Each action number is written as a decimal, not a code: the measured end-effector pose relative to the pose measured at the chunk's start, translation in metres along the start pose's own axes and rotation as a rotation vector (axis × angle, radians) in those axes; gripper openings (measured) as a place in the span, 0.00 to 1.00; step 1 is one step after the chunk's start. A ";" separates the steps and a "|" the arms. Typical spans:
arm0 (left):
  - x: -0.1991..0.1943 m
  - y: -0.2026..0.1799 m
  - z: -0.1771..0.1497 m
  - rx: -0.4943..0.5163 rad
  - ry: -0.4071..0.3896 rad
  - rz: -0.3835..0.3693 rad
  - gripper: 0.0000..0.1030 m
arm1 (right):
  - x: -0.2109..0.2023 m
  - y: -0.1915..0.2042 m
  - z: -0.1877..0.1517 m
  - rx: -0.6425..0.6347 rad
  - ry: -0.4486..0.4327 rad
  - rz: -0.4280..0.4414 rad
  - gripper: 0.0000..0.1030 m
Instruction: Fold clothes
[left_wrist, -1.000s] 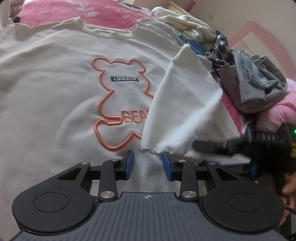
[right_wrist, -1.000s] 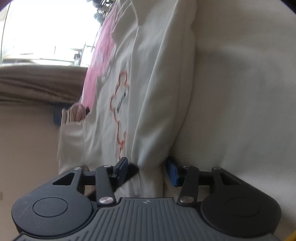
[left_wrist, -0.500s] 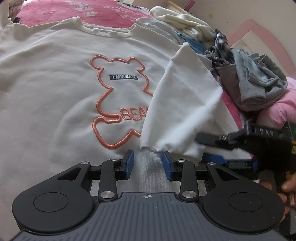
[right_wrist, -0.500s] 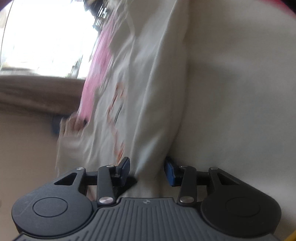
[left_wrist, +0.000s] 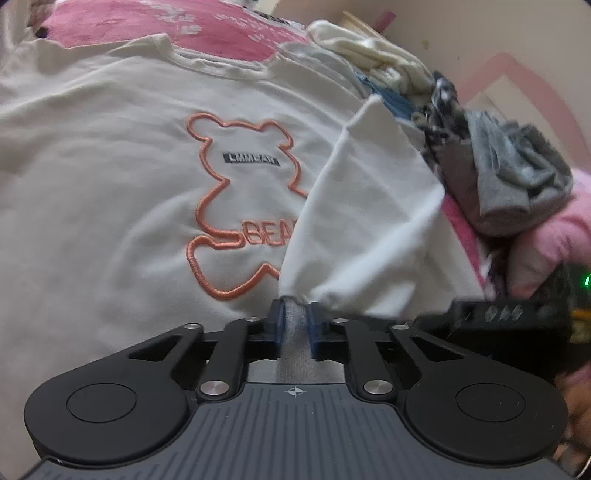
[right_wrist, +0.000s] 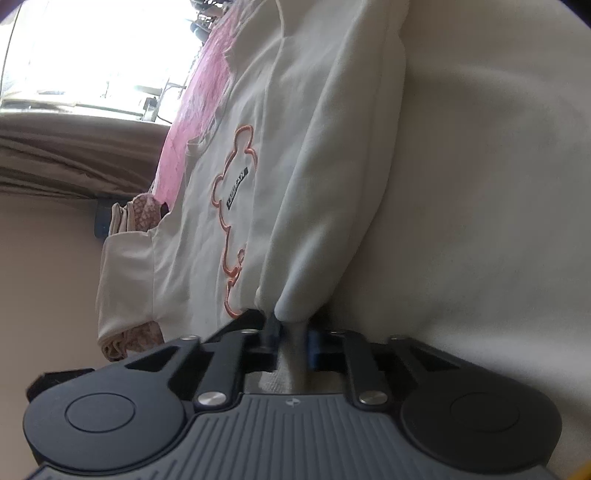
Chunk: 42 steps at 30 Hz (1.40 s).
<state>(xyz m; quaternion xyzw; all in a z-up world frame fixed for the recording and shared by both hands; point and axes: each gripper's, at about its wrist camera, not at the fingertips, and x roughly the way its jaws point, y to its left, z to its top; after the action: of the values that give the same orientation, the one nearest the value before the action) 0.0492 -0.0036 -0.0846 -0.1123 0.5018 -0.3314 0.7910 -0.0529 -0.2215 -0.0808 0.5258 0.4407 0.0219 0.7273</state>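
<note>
Sweatshirt (left_wrist: 122, 192), cream with an orange bear outline (left_wrist: 236, 206), lies spread flat on my bed's pink cover (left_wrist: 155, 26), one sleeve (left_wrist: 362, 221) folded in over the chest. Beside it sits a heap of clothes (left_wrist: 506, 173). My left claw (left_wrist: 294, 317) pinches the ribbed hem. My right claw (right_wrist: 291, 334) is closing, pads pressing the sleeve's cuff (right_wrist: 293, 354).
</note>
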 end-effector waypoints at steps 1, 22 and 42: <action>-0.003 0.000 0.001 -0.011 -0.004 -0.013 0.05 | -0.001 0.003 0.000 -0.009 -0.006 0.001 0.10; 0.023 -0.108 -0.018 0.113 0.297 -0.374 0.03 | -0.136 0.021 0.018 -0.356 0.027 -0.256 0.08; 0.053 -0.163 -0.068 0.318 0.492 -0.382 0.03 | -0.156 -0.011 0.002 -0.540 0.251 -0.466 0.07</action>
<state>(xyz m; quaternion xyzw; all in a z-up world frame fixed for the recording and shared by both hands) -0.0620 -0.1501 -0.0713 0.0037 0.5893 -0.5647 0.5777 -0.1513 -0.3047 0.0071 0.1940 0.6126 0.0353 0.7654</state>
